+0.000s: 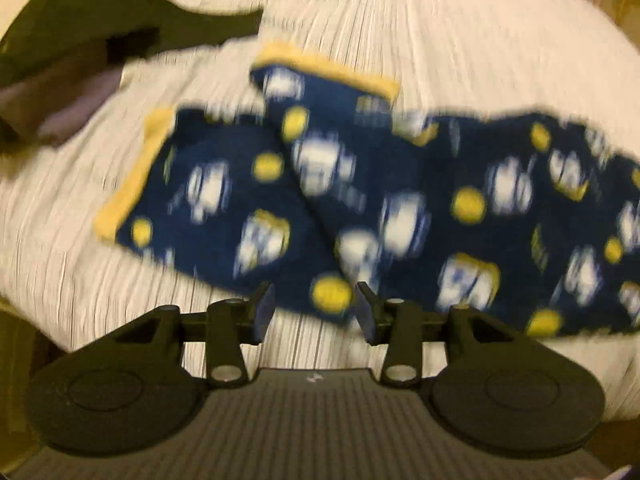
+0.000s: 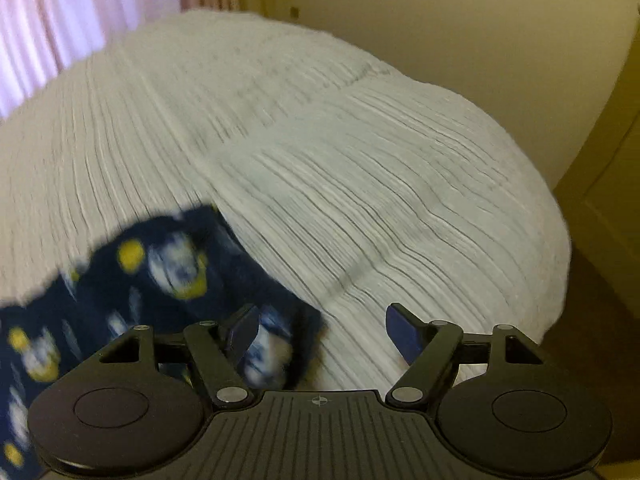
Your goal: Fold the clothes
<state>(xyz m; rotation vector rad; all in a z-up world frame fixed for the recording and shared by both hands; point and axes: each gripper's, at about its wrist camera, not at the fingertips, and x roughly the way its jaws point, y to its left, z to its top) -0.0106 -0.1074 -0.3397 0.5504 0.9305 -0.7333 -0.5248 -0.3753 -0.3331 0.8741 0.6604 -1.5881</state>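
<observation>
Navy fleece pyjama trousers (image 1: 360,200) with a white and yellow print and yellow cuffs (image 1: 132,176) lie spread on the white ribbed bedspread (image 1: 440,40), the two legs pointing up and left. My left gripper (image 1: 314,312) is open and empty just above the near edge of the trousers. In the right wrist view the other end of the trousers (image 2: 160,280) lies at the lower left. My right gripper (image 2: 322,334) is open wide, its left finger (image 2: 244,332) over the fabric edge, holding nothing. Both views are blurred.
A dark olive garment (image 1: 100,20) and a greyish one (image 1: 68,100) lie at the far left of the bed. Pink curtains (image 2: 80,12) hang behind the bed. A cream wall (image 2: 480,40) and door (image 2: 608,200) stand to the right, past the bed's edge.
</observation>
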